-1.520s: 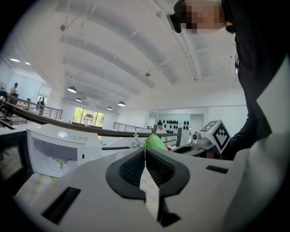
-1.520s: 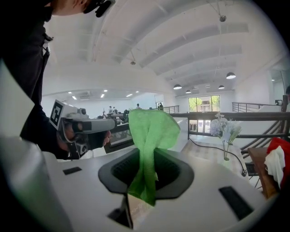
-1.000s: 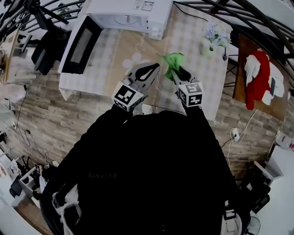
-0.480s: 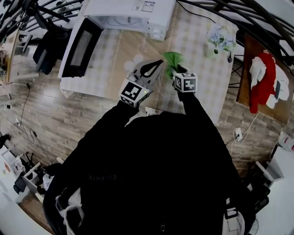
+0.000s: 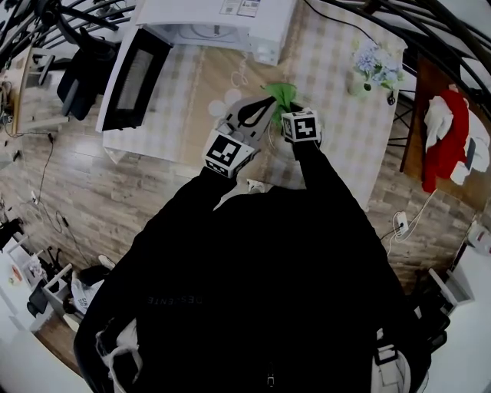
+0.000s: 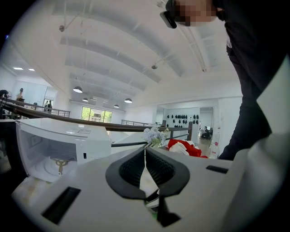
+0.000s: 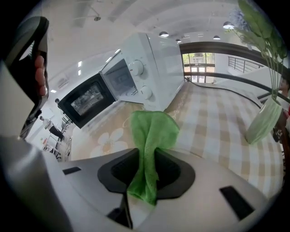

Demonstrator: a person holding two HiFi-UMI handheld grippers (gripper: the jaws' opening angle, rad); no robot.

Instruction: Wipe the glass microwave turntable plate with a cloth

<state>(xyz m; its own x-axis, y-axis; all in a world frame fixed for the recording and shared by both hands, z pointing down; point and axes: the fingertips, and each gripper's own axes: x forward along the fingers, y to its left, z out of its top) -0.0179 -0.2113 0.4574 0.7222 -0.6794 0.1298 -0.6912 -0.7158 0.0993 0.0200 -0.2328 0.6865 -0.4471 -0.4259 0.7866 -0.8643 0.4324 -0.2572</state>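
Pinching the green cloth, right gripper hangs just right of left gripper, clenched on what reads as the glass turntable plate, edge-on, above the table, nearer than the open microwave. Glass: stiff, slick, breakable, probably; firm rim hold suits.

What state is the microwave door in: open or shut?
Open. The door swings wide off the microwave, baring its cavity.
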